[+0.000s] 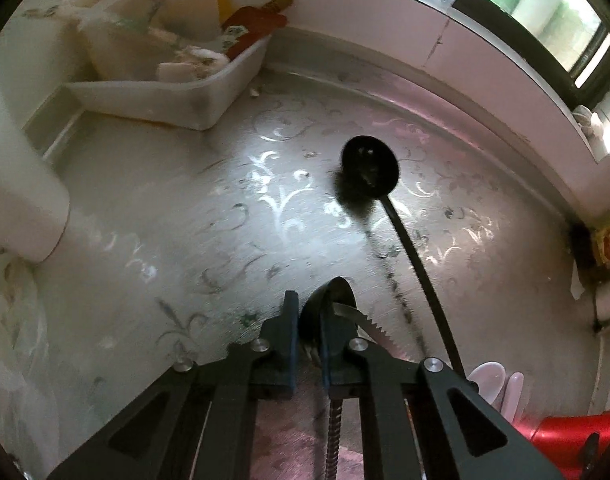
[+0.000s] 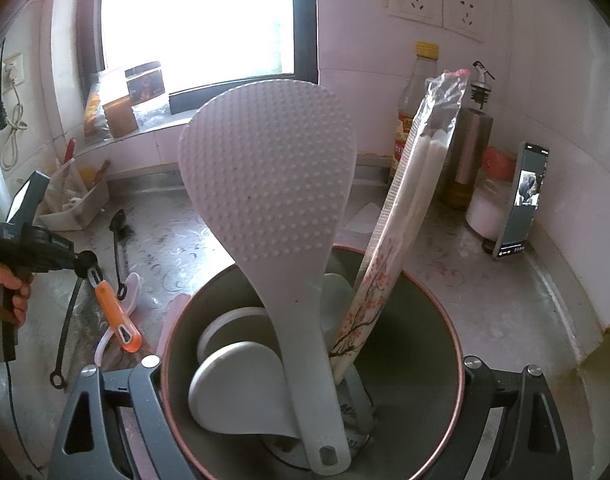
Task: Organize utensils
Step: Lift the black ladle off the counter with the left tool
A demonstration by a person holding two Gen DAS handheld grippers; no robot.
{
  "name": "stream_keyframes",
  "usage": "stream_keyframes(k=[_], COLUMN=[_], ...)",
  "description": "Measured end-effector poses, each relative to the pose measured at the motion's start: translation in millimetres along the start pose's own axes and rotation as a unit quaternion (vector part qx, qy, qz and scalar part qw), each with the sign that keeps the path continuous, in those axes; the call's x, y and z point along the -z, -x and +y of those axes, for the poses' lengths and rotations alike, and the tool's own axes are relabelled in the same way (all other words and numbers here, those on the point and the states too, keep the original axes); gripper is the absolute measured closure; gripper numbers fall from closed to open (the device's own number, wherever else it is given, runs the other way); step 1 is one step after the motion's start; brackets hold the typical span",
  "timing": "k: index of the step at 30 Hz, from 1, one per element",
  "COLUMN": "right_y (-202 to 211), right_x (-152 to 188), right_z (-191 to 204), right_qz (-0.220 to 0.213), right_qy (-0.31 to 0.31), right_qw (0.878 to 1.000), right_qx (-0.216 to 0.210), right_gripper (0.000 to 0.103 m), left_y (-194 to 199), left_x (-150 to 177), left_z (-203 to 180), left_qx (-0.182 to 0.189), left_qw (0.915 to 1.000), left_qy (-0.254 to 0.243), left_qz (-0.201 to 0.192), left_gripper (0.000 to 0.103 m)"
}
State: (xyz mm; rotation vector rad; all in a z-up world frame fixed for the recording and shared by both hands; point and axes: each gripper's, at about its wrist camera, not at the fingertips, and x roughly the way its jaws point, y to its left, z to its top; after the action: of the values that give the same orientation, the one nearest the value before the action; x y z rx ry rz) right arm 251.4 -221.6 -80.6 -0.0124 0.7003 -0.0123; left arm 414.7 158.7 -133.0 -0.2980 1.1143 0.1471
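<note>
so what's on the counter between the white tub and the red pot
A black ladle, then a white spoon nearer the red pot, seen in the right wrist view.

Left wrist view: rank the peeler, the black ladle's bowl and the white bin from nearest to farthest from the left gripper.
1. Peeler: between the jaws of the left gripper.
2. Black ladle's bowl: mid-counter, up and right.
3. White bin: far left corner, against the wall.
</note>
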Motion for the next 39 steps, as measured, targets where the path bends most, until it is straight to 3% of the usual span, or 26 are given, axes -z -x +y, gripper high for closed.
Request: stream_keyframes(k=[6, 11, 22, 32, 39], right_y=[0, 0, 4, 8, 8], right_x=[0, 1, 2, 4, 4], right_z=[-1, -2, -5, -8, -7], right_qz=[-0.001, -0.002, -0.005, -0.007, -0.007], right_qy=[0.001, 0.003, 0.005, 0.005, 0.005], right_qw=[1.000, 1.000, 1.000, 1.000, 1.000], right_qx=[-0.004, -0.007, -0.015, -0.019, -0.023], right_gripper=[0.012, 0.012, 0.011, 0.011, 0.011], left_y=[8, 15, 42, 44, 61], left_x=[9, 15, 24, 35, 40], left_z=[16, 16, 28, 50, 58], left_qx=[-0.058, -0.115, -0.132, -0.148, -0.137], left_qw=[0.9980, 0.9934, 0.9904, 0.9867, 0.9869], left_qy=[0.022, -0.003, 0.026, 0.062, 0.074], left_qz=[-0.004, -0.005, -0.035, -0.028, -0.044], left_gripper=[0.095, 0.095, 0.095, 0.095, 0.095])
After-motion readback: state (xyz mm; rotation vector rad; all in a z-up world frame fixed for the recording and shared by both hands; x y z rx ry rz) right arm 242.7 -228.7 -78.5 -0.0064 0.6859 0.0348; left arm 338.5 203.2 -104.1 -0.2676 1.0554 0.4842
